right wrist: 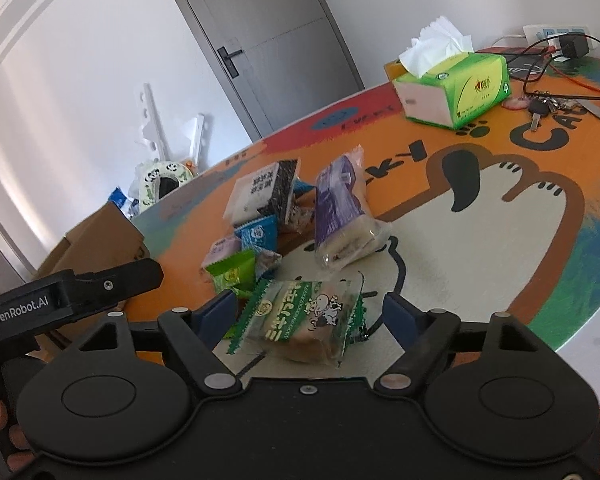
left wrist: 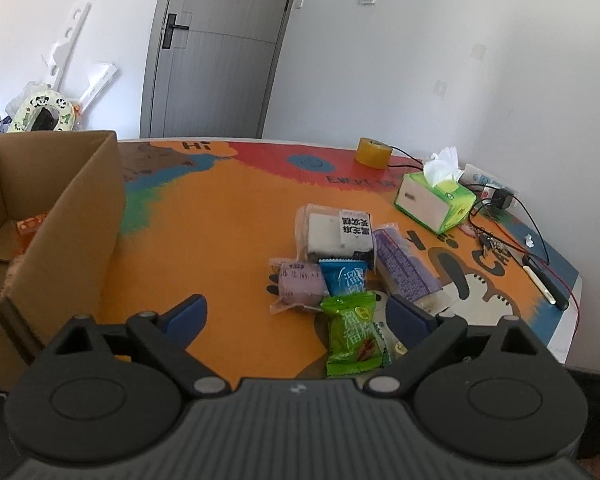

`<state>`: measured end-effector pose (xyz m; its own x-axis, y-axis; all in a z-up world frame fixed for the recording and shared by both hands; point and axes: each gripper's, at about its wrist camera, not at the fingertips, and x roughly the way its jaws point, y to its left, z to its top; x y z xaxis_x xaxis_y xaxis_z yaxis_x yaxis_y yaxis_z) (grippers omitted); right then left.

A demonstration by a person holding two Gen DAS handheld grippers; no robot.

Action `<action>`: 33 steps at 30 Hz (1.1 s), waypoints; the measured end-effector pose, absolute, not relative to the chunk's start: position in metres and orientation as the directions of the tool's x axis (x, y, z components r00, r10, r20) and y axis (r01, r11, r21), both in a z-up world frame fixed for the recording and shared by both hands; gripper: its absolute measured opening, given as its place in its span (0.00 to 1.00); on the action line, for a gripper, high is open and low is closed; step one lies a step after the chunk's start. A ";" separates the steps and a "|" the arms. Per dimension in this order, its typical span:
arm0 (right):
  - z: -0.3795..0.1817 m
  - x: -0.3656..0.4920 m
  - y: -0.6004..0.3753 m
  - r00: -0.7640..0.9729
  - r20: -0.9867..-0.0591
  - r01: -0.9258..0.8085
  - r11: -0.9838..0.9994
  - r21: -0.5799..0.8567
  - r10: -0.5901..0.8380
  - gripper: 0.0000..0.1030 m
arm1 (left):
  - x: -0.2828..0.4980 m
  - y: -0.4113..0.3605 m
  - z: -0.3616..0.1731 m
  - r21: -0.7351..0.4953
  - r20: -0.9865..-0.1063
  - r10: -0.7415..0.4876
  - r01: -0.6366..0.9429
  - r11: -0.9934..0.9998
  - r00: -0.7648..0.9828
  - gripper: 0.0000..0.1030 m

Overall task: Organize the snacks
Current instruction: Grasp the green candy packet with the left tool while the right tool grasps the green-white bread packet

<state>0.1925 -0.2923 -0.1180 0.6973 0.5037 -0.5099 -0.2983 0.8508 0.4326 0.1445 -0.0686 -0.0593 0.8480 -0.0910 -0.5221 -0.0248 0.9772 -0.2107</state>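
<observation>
The left gripper [left wrist: 296,314] is held low over the orange table [left wrist: 220,220], pointing forward toward the far wall. Its two blue fingers [left wrist: 186,314] stand wide apart and hold nothing. The bright green snack packet [left wrist: 354,334] lies on the table between them, closer to the right finger, and I cannot tell if that finger touches it. To the left of this gripper stands the open cardboard box [left wrist: 72,216], and an orange packet [left wrist: 30,226] is seen inside it.

The right gripper [right wrist: 310,312] is tilted, so the table looks slanted in its view. Its fingers [right wrist: 398,316] are also spread wide, with the green cow-print packet [right wrist: 304,320] lying between them on the table; the packet seems not to be pinched. The body of the left gripper appears at the left edge of the right wrist view, just beside the right one.

The other snacks make a small heap just ahead of both grippers: a white and black packet [left wrist: 340,232], a long purple packet [left wrist: 404,268], a blue packet [left wrist: 346,278] and a pale purple packet [left wrist: 300,284], touching one another. Further back are a green tissue box [left wrist: 436,200], a roll of tape [left wrist: 374,152] and some keys [right wrist: 540,108] with cables.
</observation>
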 end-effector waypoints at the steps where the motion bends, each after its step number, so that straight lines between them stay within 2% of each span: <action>1: -0.120 0.193 -0.292 0.696 -0.513 -0.298 0.852 0.431 0.503 0.76 | 0.146 -0.069 -0.060 -0.209 -0.523 -0.093 -0.022 0.978 0.847 0.93; 3: -0.120 0.192 -0.290 0.704 -0.512 -0.307 0.861 0.405 0.492 0.70 | 0.148 -0.071 -0.062 -0.208 -0.529 -0.100 -0.014 0.978 0.843 0.93; 7: -0.121 0.191 -0.292 0.723 -0.520 -0.307 0.886 0.348 0.455 0.39 | 0.154 -0.078 -0.067 -0.206 -0.538 -0.114 0.001 0.979 0.835 0.91; 9: -0.122 0.193 -0.300 0.708 -0.512 -0.305 0.865 0.399 0.486 0.33 | 0.157 -0.083 -0.070 -0.208 -0.541 -0.120 0.006 0.978 0.832 0.89; 14: -0.121 0.191 -0.304 0.728 -0.497 -0.312 0.874 0.372 0.471 0.17 | 0.164 -0.092 -0.077 -0.214 -0.555 -0.143 0.025 0.977 0.819 0.80; 15: -0.120 0.191 -0.305 0.729 -0.493 -0.315 0.873 0.373 0.474 0.09 | 0.166 -0.094 -0.079 -0.217 -0.560 -0.147 0.027 0.976 0.815 0.77; 18: -0.118 0.192 -0.307 0.734 -0.494 -0.311 0.877 0.366 0.467 0.01 | 0.172 -0.097 -0.084 -0.233 -0.574 -0.162 0.030 0.972 0.802 0.66; 23: -0.118 0.192 -0.317 0.749 -0.494 -0.279 0.887 0.369 0.441 0.01 | 0.176 -0.103 -0.091 -0.233 -0.580 -0.168 0.035 0.972 0.797 0.56; 26: -0.116 0.193 -0.321 0.754 -0.495 -0.266 0.890 0.371 0.432 0.01 | 0.179 -0.104 -0.094 -0.234 -0.582 -0.167 0.033 0.972 0.796 0.42; 27: -0.115 0.194 -0.321 0.750 -0.499 -0.261 0.887 0.380 0.435 0.01 | 0.180 -0.105 -0.095 -0.238 -0.582 -0.173 0.037 0.971 0.795 0.33; 30: -0.114 0.196 -0.319 0.735 -0.506 -0.261 0.877 0.403 0.451 0.08 | 0.179 -0.105 -0.095 -0.235 -0.577 -0.171 0.038 0.971 0.798 0.29; 33: -0.114 0.195 -0.312 0.728 -0.513 -0.270 0.878 0.395 0.455 0.29 | 0.174 -0.101 -0.092 -0.232 -0.569 -0.166 0.036 0.972 0.805 0.28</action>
